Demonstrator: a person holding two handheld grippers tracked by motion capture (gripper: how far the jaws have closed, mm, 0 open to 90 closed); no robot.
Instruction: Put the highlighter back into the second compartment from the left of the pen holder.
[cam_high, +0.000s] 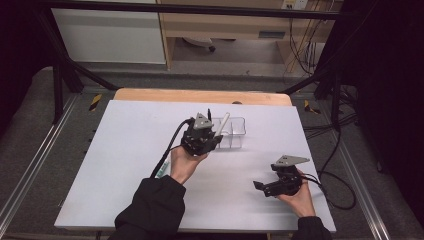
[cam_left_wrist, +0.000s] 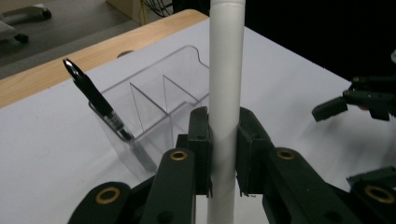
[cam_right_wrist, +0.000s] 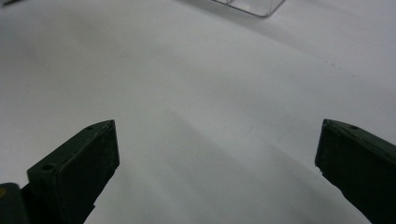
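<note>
1. White pen (cam_left_wrist: 225, 88): one, upright and clamped between the two black jaws of the left gripper (cam_left_wrist: 224, 154), which is closed on its barrel; the pen stands just in front of the clear organizer (cam_left_wrist: 184, 60), on the person's side of it, and is held above the table (cam_high: 125, 165).
2. Right gripper (cam_right_wrist: 217, 154): one, with its jaws spread wide and nothing between them. In the high view it (cam_high: 263, 187) lies low over the table, well apart from the organizer, nearer the person and off to the right.
3. Two hands show in the high view, each carrying one gripper; the left gripper (cam_high: 212, 137) sits just beside the organizer's left end.
4. Green-tipped item (cam_high: 161, 172): one, lying on the table near the left hand, nearer the person than the organizer; too small to identify.
5. Clear organizer (cam_high: 235, 131): one, a transparent tray split by dividers into compartments; their count is hard to tell.
6. Black pen (cam_left_wrist: 95, 100): one, leaning tilted in the organizer's left end compartment, as the left gripper view shows it.
</note>
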